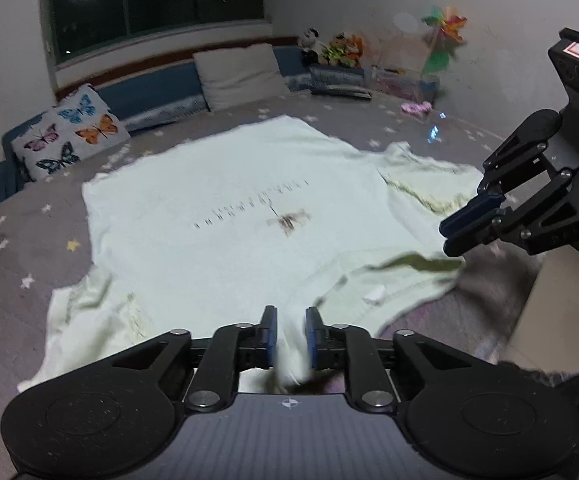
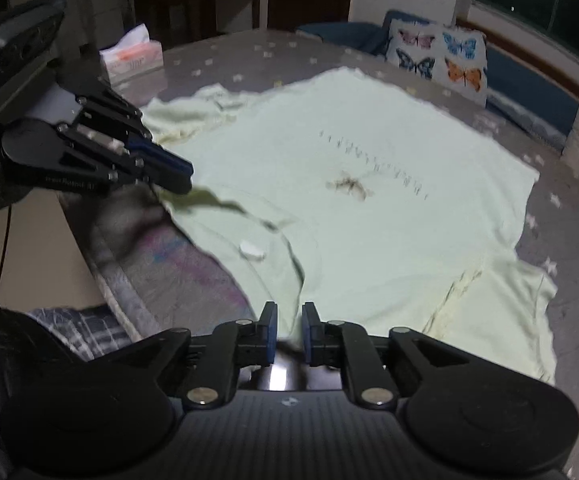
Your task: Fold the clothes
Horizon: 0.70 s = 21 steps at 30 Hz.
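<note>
A pale green T-shirt (image 1: 225,200) with a small dark print lies spread on the bed, its collar end nearest me; it also shows in the right wrist view (image 2: 369,216). My left gripper (image 1: 291,332) is shut on the shirt's shoulder edge, cloth bunched between its blue pads. My right gripper (image 2: 289,330) is shut on the other shoulder edge. Each gripper shows in the other's view: the right gripper (image 1: 455,232) at the collar's right side, the left gripper (image 2: 181,178) at its left side.
The bed (image 1: 17,264) has a grey star-print cover. A butterfly pillow (image 1: 69,132), a plain pillow (image 1: 237,74) and soft toys (image 1: 329,46) line its far side. A tissue box (image 2: 131,54) stands at one corner. The bed's edge and floor (image 2: 33,248) lie near the grippers.
</note>
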### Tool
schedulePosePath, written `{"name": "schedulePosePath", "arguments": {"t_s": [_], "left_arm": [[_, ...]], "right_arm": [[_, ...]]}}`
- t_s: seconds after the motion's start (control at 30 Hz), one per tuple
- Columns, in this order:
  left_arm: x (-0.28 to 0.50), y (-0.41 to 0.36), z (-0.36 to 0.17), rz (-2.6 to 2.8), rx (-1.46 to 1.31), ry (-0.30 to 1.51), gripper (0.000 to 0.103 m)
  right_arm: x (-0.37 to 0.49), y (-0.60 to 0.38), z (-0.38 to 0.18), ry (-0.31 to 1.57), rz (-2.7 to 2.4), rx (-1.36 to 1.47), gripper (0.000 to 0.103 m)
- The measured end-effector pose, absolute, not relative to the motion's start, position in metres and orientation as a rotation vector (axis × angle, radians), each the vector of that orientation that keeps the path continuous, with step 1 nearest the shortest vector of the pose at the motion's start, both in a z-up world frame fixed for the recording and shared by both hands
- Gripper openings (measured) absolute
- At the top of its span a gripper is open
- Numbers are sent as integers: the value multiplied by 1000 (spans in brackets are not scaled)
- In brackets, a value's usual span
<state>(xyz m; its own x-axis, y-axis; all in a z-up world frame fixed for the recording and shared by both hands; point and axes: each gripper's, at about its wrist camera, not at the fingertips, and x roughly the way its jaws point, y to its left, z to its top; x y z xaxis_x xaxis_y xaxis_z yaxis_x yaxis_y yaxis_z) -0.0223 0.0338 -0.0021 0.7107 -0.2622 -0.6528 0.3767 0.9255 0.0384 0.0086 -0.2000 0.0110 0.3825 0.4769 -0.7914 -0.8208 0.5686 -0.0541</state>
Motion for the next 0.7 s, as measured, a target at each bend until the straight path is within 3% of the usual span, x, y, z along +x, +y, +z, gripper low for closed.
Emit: {"name": "schedulePosePath", "arguments": {"t_s": [0.17, 0.37, 0.7], "left_arm": [[-1, 28, 4, -322, 131, 659, 18], [32, 10, -15, -315, 86, 702, 18], [42, -19, -32, -364, 128, 730, 27]], "right_arm": [[32, -191, 15, 755, 811, -439, 13], [47, -180, -14, 813, 797, -419, 13], [44, -224, -5, 799, 712, -308, 18]]}}
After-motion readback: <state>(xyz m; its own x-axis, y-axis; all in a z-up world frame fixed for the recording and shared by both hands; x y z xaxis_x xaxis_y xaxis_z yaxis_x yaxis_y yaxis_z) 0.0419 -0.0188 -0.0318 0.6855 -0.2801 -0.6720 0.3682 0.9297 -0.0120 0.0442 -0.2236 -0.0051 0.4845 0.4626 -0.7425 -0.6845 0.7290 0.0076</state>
